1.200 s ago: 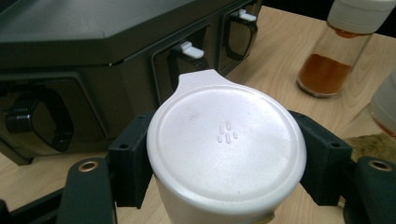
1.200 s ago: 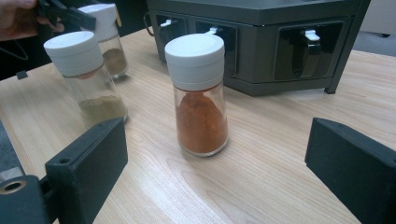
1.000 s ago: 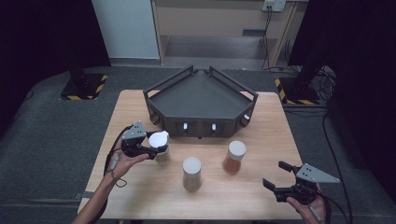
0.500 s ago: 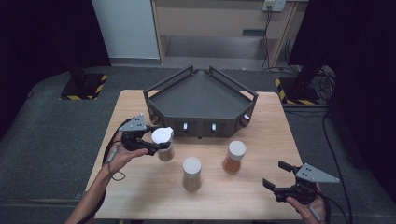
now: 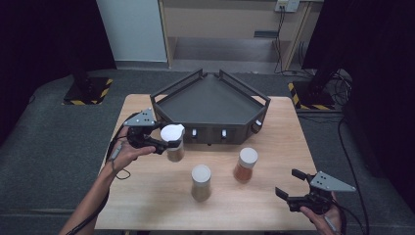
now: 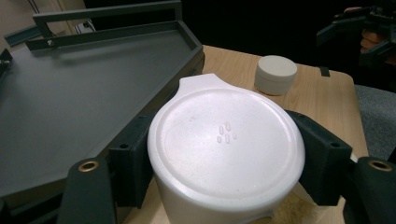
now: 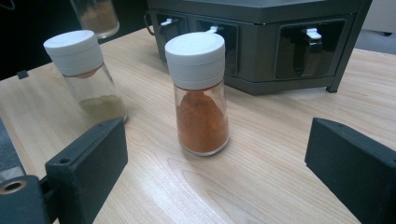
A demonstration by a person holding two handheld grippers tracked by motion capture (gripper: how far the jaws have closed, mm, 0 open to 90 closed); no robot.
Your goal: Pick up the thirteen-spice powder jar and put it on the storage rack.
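Jar (image 5: 173, 142) with white lid sits clamped in my left gripper (image 5: 161, 140), lifted off the table (image 5: 147, 196), just in front of the dark tray (image 5: 210, 100). My right gripper (image 5: 296, 191) hangs wide, nothing in it, near the orange spice jar (image 5: 244, 165). Pale-powder jar (image 5: 200, 182) stands between.

Jar (image 5: 172, 143): clear glass, white flip-top cap, brownish contents, apparently a ground spice. Upright, clamped at the cap between the left gripper's (image 5: 164, 142) jaws, raised off the table (image 5: 147, 205) just before the tray's (image 5: 210, 100) front-left edge.
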